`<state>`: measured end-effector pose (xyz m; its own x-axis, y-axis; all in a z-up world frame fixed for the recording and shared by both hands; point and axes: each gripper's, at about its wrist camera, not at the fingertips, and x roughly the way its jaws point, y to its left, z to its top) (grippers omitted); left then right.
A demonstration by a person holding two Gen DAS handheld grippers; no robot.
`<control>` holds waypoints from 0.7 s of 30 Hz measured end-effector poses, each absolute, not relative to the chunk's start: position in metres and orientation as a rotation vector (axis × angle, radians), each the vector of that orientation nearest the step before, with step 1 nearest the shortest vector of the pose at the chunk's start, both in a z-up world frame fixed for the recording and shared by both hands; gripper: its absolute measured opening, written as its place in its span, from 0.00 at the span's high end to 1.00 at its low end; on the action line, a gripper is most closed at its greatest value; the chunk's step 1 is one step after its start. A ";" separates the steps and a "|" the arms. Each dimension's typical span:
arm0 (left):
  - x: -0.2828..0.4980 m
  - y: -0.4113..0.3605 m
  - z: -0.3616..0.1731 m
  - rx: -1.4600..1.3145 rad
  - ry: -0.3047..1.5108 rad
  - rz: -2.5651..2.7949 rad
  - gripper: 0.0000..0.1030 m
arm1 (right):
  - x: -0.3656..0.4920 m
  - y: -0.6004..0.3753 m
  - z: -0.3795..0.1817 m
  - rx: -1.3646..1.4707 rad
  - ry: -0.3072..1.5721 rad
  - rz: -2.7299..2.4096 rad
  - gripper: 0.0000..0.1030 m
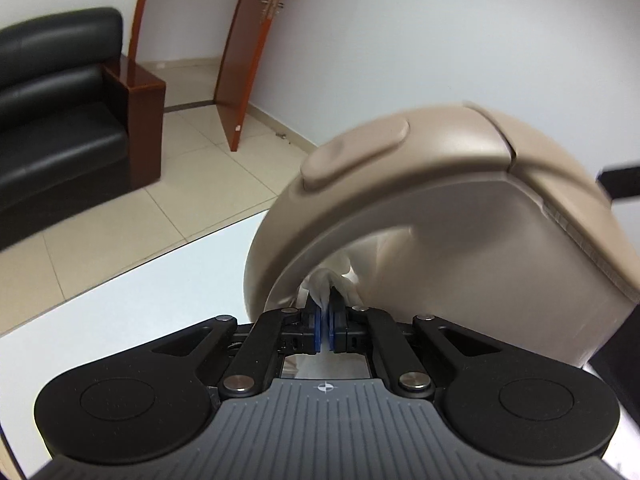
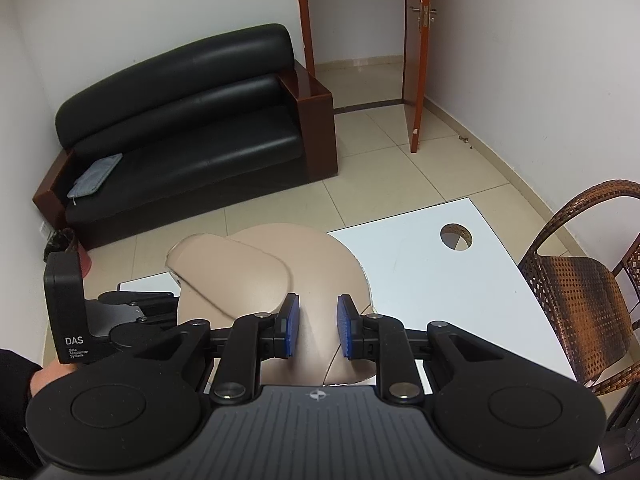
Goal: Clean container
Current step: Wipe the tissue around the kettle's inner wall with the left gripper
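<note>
Closest in the left wrist view, the left gripper (image 1: 325, 330) is seen with its blue pads nearly pressed together, pinching a white cloth (image 1: 326, 290) whose bunched end is pushed into the mouth of the container (image 1: 460, 216). That container, a beige tub with a lid-like flap on its outer wall, is tipped on its side over the white table (image 1: 132, 312), its opening turned toward the left gripper. In the right wrist view the right gripper (image 2: 318, 326) is clamped on the container's wall or rim, which fills the gap between its pads, so the tub appears to be steadied from that side; how firm the hold is cannot be told. The left gripper's black body (image 2: 66, 312) is seen beside the tub there, with a hand (image 2: 46, 378) behind it. Farther off, a wicker chair (image 2: 580, 292), a black sofa (image 2: 180, 120) and an open door (image 2: 416, 56) are seen.

The step in hand is judged to be wiping the inside. Next, the cloth would need to be swept around the inner wall while the tub is kept from turning, and the pinch on the cloth kept from slipping
</note>
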<state>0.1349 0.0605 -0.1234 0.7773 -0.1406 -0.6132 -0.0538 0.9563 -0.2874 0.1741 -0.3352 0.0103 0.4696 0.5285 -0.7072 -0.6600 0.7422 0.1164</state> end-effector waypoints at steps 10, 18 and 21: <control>0.132 0.050 -0.123 -0.200 0.683 -0.061 0.98 | 0.176 -0.334 0.013 -0.186 0.809 0.734 0.78; 0.126 0.048 -0.132 -0.168 0.712 -0.063 0.98 | 0.180 -0.337 0.013 -0.178 0.811 0.734 0.77; 0.127 0.048 -0.137 -0.143 0.711 -0.065 0.98 | 0.180 -0.337 0.012 -0.176 0.811 0.732 0.77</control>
<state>0.1268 0.0485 -0.1372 0.7562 -0.1082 -0.6454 0.0108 0.9882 -0.1531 0.1803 -0.3367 0.0120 0.4618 0.5269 -0.7135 -0.6556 0.7446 0.1256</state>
